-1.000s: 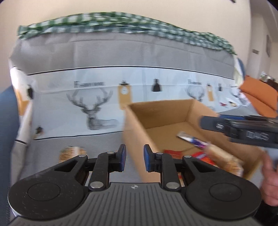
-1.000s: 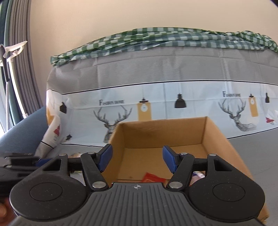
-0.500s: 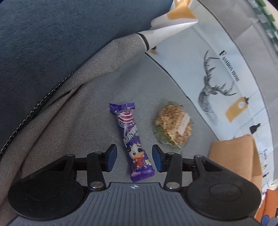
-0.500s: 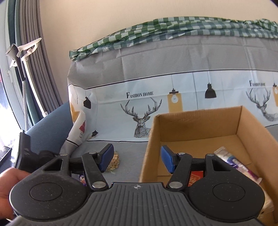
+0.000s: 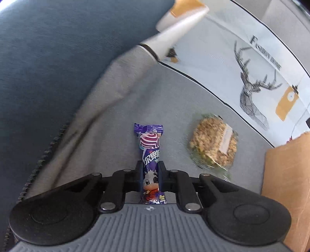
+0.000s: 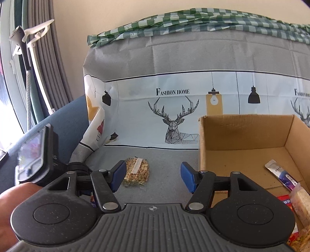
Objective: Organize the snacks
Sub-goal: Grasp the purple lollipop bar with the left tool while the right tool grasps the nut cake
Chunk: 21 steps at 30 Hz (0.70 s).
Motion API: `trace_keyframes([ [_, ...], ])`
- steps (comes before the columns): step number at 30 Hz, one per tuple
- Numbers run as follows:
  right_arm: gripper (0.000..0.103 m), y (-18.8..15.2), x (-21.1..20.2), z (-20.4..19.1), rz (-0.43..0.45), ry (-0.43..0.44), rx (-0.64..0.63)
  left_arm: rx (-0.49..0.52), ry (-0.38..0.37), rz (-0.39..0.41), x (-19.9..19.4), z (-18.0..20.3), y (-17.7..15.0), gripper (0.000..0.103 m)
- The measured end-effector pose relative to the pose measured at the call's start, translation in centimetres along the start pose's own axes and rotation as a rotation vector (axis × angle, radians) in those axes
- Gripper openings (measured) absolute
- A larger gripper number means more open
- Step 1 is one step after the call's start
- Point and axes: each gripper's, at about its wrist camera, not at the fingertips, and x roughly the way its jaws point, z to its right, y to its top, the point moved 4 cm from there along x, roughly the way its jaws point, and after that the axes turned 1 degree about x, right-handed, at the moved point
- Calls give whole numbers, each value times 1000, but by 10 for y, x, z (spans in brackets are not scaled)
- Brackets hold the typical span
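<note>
Fingers [image 5: 161, 174] of our left gripper [image 5: 150, 175] have just been closing and now pinch the purple candy wrapper [image 5: 150, 155] on the grey cover [image 5: 116, 124], beside the granola snack [image 5: 213, 143]. Our right gripper [image 6: 153, 176] hangs apart, empty; it's slid left of the cardboard box [image 6: 246, 131]. Backdrop reads "FASHION HOME" [image 6: 172, 91].

We judge this a home living room. We note a blue upholstered sofa [image 6: 64, 120] draped with a grey-and-white cover [image 6: 193, 58] printed with stags, pendant lamps and the words "Fashion Home". A green checked cloth [image 6: 193, 21] lies along the top of its backrest. Behind stands a plain cream wall [image 6: 116, 13], and at the left grey pleated curtains [image 6: 44, 58] hang beside a bright window. A cardboard box [image 6: 242, 131] with snack packets sits on the seat.
</note>
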Motion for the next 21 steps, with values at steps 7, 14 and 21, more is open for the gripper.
trace_keyframes([
  [7,71,1,37,-32,12,-9,-12,-66,-13,-59,-2,-27,-2,16],
  [14,89,-1,97,-38,-52,-38,44,-75,-22,-68,-1,-34,-4,16],
  [21,97,-13,153,-42,-138,-49,62,-71,-12,-64,2,-31,-6,17],
])
